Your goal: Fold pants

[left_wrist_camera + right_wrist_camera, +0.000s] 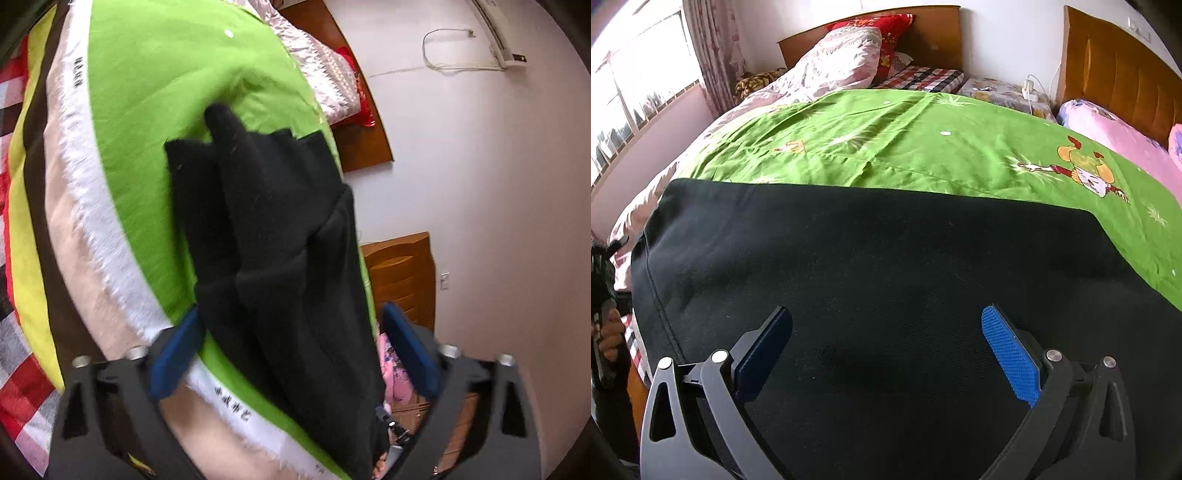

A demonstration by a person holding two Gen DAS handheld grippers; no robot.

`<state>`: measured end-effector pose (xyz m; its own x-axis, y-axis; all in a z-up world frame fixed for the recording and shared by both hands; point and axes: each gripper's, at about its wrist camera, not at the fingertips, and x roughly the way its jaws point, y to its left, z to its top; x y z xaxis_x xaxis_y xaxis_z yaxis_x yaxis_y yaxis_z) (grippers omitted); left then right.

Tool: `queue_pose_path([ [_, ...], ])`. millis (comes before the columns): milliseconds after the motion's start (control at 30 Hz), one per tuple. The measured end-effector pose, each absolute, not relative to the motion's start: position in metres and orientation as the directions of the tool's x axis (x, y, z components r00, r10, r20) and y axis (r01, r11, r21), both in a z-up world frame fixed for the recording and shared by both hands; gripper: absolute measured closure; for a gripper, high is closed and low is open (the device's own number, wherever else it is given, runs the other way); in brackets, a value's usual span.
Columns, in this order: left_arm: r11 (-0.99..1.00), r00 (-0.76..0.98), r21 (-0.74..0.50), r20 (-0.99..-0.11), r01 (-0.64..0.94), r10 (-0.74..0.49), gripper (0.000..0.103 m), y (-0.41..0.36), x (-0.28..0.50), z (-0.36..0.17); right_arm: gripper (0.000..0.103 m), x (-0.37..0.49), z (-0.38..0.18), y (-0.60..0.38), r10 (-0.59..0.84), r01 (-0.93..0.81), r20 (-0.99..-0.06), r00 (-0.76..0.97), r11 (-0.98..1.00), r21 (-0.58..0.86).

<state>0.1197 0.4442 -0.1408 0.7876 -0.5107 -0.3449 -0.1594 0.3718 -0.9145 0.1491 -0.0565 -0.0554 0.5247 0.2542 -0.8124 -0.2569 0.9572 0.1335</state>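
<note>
Pants of black cloth lie spread on a green sheet and fill the lower half of the right wrist view, from the left edge almost to the right edge of the frame. The far edge of the pants runs straight across the middle of the picture, with the sheet showing behind it.

The right gripper is at the bottom of this view, with its jaws wide apart and nothing between them. Both blue pads are over the black cloth; whether they touch it cannot be told.

In the left wrist view the scene is turned sideways. The pants run from the centre of the frame down to the bottom, bunched in long folds. The left gripper is at the bottom, also wide apart, and the cloth passes between its pads without being clamped.

At the left edge of the right wrist view a hand holds a dark handle. A pink quilt is at the upper centre, before a wooden headboard.
</note>
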Motion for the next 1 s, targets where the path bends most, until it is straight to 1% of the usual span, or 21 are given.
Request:
queue_pose_path([
  [33, 0.358, 0.791, -0.92, -0.334, -0.157, -0.513, 0.028, 0.447, 0.118, -0.141, 0.004, 0.149, -0.056, -0.056, 0.251, -0.26, -0.814, 0.525, 0.957, 0.128],
  [167, 0.345, 0.803, -0.926, -0.32, -0.153, -0.502, 0.04, 0.446, 0.106, -0.147, 0.004, 0.149, -0.057, -0.055, 0.248, -0.262, -0.814, 0.525, 0.957, 0.123],
  [200, 0.352, 0.805, -0.922, -0.328, -0.16, -0.495, 0.047, 0.446, 0.103, -0.148, 0.004, 0.149, -0.057, -0.055, 0.249, -0.263, -0.814, 0.525, 0.957, 0.123],
  [233, 0.355, 0.806, -0.921, -0.332, -0.163, -0.491, 0.051, 0.446, 0.101, -0.15, 0.004, 0.149, -0.057, -0.055, 0.249, -0.263, -0.814, 0.524, 0.957, 0.123],
  [267, 0.351, 0.806, -0.923, -0.325, -0.158, -0.494, 0.051, 0.445, 0.099, -0.152, 0.004, 0.149, -0.057, -0.055, 0.249, -0.263, -0.815, 0.524, 0.957, 0.123],
  [333, 0.353, 0.801, -0.922, -0.328, -0.158, -0.5, 0.051, 0.446, 0.099, -0.156, 0.004, 0.149, -0.058, -0.054, 0.248, -0.264, -0.815, 0.524, 0.957, 0.121],
  [367, 0.356, 0.799, -0.92, -0.335, -0.163, -0.5, 0.048, 0.446, 0.104, -0.157, 0.004, 0.149, -0.058, -0.054, 0.247, -0.264, -0.815, 0.524, 0.957, 0.12],
  [400, 0.346, 0.8, -0.926, -0.322, -0.155, -0.505, 0.036, 0.446, 0.109, -0.158, 0.004, 0.149, -0.058, -0.054, 0.246, -0.264, -0.816, 0.524, 0.957, 0.119],
  [433, 0.32, 0.809, -0.939, -0.283, -0.125, -0.515, 0.023, 0.444, 0.111, -0.158, 0.004, 0.149, -0.058, -0.054, 0.245, -0.264, -0.815, 0.524, 0.957, 0.119],
  [467, 0.308, 0.816, -0.945, -0.263, -0.11, -0.515, 0.021, 0.443, 0.113, -0.158, 0.004, 0.149, -0.058, -0.054, 0.245, -0.264, -0.815, 0.524, 0.957, 0.118],
  [500, 0.314, 0.818, -0.942, -0.273, -0.12, -0.506, 0.022, 0.441, 0.115, -0.157, 0.004, 0.149, -0.058, -0.053, 0.245, -0.263, -0.815, 0.524, 0.957, 0.118],
  [533, 0.332, 0.817, -0.934, -0.29, -0.13, -0.498, 0.027, 0.439, 0.117, -0.153, 0.004, 0.149, -0.058, -0.054, 0.246, -0.263, -0.815, 0.525, 0.957, 0.12],
  [567, 0.365, 0.821, -0.919, -0.319, -0.147, -0.473, 0.04, 0.437, 0.115, -0.15, 0.004, 0.149, -0.058, -0.054, 0.246, -0.263, -0.815, 0.525, 0.957, 0.12],
  [600, 0.405, 0.821, -0.899, -0.354, -0.167, -0.448, 0.079, 0.436, 0.112, -0.146, 0.004, 0.149, -0.058, -0.054, 0.247, -0.263, -0.815, 0.525, 0.957, 0.121],
  [700, 0.468, 0.85, -0.873, -0.344, -0.134, -0.4, 0.081, 0.427, 0.099, -0.122, 0.004, 0.149, -0.058, -0.056, 0.263, -0.262, -0.809, 0.526, 0.955, 0.14],
  [767, 0.575, 0.865, -0.81, -0.366, -0.114, -0.344, 0.082, 0.41, 0.093, -0.09, 0.004, 0.151, -0.056, -0.066, 0.307, -0.241, -0.784, 0.539, 0.949, 0.206],
  [833, 0.714, 0.879, -0.699, -0.363, -0.037, -0.31, 0.082, 0.374, 0.091, -0.042, 0.004, 0.149, -0.05, -0.085, 0.343, -0.188, -0.734, 0.587, 0.939, 0.289],
  [900, 0.843, 0.885, -0.535, -0.363, 0.06, -0.293, 0.082, 0.322, 0.088, 0.004, 0.004, 0.14, -0.04, -0.114, 0.402, -0.143, -0.634, 0.661, 0.896, 0.42],
  [933, 0.899, 0.883, -0.418, -0.365, 0.128, -0.295, 0.082, 0.28, 0.089, 0.027, 0.004, 0.133, -0.036, -0.135, 0.424, -0.111, -0.568, 0.705, 0.858, 0.502],
  [1000, 0.943, 0.871, -0.242, -0.382, 0.229, -0.309, 0.082, 0.215, 0.087, 0.047, 0.004, 0.117, -0.032, -0.173, 0.447, -0.067, -0.46, 0.767, 0.769, 0.636],
])
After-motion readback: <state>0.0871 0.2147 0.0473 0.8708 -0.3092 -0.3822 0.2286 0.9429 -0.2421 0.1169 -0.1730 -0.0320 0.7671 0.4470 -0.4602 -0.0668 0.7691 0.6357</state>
